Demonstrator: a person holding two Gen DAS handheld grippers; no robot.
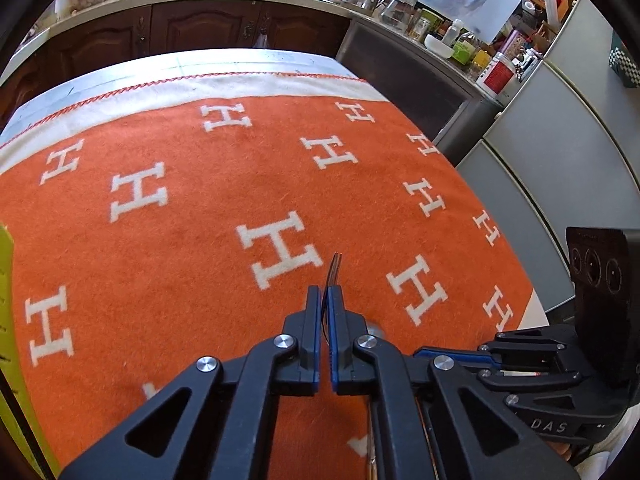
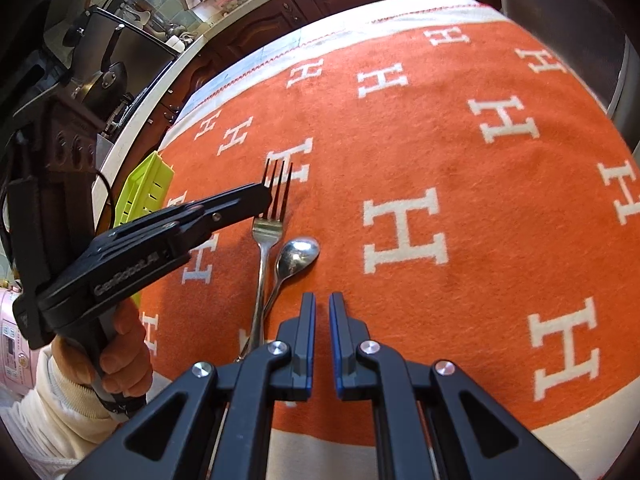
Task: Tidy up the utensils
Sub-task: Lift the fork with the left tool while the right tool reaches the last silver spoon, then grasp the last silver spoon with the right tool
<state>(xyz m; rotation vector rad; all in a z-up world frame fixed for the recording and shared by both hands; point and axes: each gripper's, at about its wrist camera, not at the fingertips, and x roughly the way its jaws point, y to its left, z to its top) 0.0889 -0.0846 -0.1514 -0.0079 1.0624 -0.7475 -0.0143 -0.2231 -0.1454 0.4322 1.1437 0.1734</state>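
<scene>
fork (image 2: 276,200) pinched at tines by left hand-held gripper (image 1: 329,300); right hand-held gripper (image 2: 322,308) narrow, empty; could slip, clatter onto spoon (image 2: 298,254).

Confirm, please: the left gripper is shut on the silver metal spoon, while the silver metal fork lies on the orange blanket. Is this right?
Not quite. The left gripper is shut on the silver metal fork, near its tines, as the right wrist view shows. The silver metal spoon lies on the orange blanket, ungripped.
</scene>
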